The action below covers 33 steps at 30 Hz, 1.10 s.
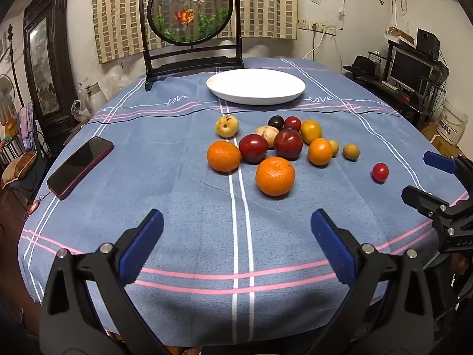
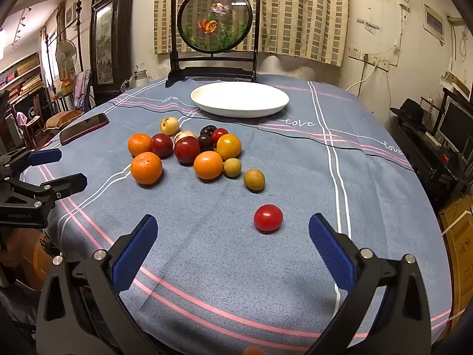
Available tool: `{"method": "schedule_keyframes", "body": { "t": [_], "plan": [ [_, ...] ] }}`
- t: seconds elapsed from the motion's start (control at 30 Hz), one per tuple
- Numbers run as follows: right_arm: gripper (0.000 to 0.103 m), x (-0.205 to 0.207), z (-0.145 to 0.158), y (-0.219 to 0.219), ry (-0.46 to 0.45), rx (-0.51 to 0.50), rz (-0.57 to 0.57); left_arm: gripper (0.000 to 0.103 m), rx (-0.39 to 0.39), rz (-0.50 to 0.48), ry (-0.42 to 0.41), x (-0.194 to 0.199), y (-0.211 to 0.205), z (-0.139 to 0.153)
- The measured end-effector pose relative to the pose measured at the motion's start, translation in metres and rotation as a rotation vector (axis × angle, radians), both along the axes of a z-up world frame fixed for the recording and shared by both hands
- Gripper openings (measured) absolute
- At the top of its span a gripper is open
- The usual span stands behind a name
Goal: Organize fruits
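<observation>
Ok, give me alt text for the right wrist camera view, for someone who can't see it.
The open right claw hovers low over a blue plaid tablecloth, with a lone small red fruit just ahead between its blue fingers. Beyond lie clustered oranges, red and yellowish fruits, then an empty white plate; the left claw shows at the left edge.

Left gripper (image 1: 236, 230): jaws spread wide, blue pads facing each other, nothing between them; held low, pointing forward.
Right gripper (image 2: 233, 236): jaws likewise wide apart and holding nothing; also low, pointing forward.
Relation: the two sit side by side, apart; each one's fingers show at the edge of the other's view.
</observation>
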State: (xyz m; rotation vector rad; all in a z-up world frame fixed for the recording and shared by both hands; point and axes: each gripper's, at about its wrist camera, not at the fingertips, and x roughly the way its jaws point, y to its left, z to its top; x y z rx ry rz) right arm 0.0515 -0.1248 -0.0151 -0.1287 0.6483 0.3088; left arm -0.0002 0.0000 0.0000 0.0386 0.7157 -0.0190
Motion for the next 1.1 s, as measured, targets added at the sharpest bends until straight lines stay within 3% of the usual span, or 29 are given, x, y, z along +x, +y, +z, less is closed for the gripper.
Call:
{"method": "schedule_keyframes", "body": {
  "t": [1.1],
  "plan": [
    [0.102, 0.0059, -0.0079, -0.0004, 0.033, 0.003, -0.015, 0.101, 0.003, 0.006, 0.010, 0.0025, 0.0017, -0.0027]
  ]
}}
